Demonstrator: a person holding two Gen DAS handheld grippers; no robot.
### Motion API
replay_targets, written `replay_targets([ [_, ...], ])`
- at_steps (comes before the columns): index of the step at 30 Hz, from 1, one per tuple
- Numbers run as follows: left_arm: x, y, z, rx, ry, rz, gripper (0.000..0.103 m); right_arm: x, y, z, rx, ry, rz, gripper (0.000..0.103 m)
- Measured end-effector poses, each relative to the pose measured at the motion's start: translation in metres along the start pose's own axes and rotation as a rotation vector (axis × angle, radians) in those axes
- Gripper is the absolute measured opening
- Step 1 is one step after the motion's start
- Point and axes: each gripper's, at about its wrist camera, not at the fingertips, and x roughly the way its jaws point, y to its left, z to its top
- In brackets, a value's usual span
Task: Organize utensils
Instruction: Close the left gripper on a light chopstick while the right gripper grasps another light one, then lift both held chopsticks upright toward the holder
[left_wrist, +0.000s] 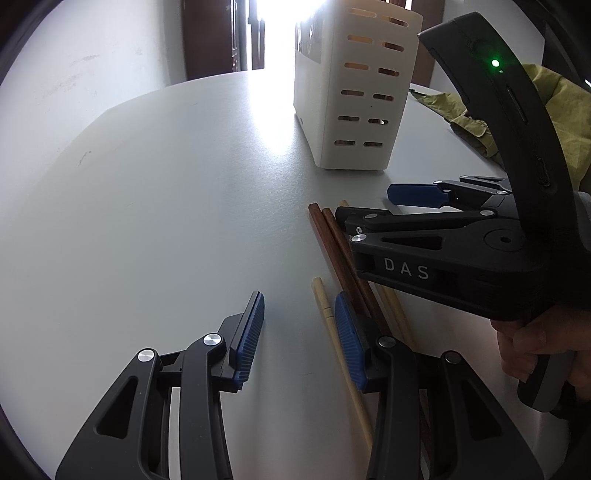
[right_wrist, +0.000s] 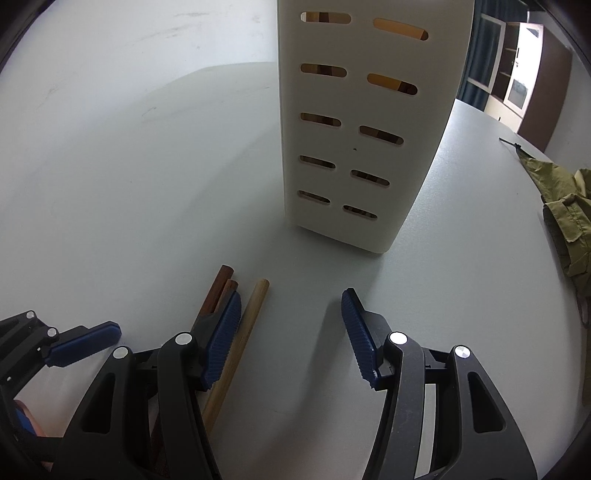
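Two dark brown chopsticks (left_wrist: 334, 243) and two light wooden chopsticks (left_wrist: 334, 336) lie on the white table (left_wrist: 166, 221). My left gripper (left_wrist: 299, 325) is open, low over the table, its right finger resting by the chopsticks. My right gripper (right_wrist: 291, 321) is open; its left finger sits over the brown chopsticks (right_wrist: 218, 291), with a light chopstick (right_wrist: 243, 332) between the fingers. The right gripper also shows in the left wrist view (left_wrist: 373, 206). A white slotted utensil holder (right_wrist: 365, 122) stands just beyond, holding several utensils; it also shows in the left wrist view (left_wrist: 354, 92).
An olive-green cloth (right_wrist: 565, 214) lies at the table's right side, also in the left wrist view (left_wrist: 554, 107). A white wall stands behind the table. Brown cabinets (right_wrist: 532, 74) stand at the far right.
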Motion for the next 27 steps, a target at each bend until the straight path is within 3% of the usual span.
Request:
replay_targets([
  [2, 0.000, 0.001, 0.001, -0.009, 0.003, -0.005, 0.040, -0.001, 0.000, -0.001, 0.000, 0.004, -0.003, 0.054],
  [13, 0.005, 0.006, 0.006, -0.021, 0.029, 0.031, 0.009, -0.006, -0.001, -0.002, 0.015, 0.023, 0.006, 0.015],
  [18, 0.005, 0.009, 0.007, -0.040, 0.036, 0.024, 0.004, -0.004, -0.011, 0.004, 0.048, 0.030, 0.030, 0.007],
  [27, -0.006, 0.012, 0.014, -0.056, 0.021, -0.003, 0.004, -0.016, -0.015, 0.015, 0.059, -0.006, 0.063, 0.007],
])
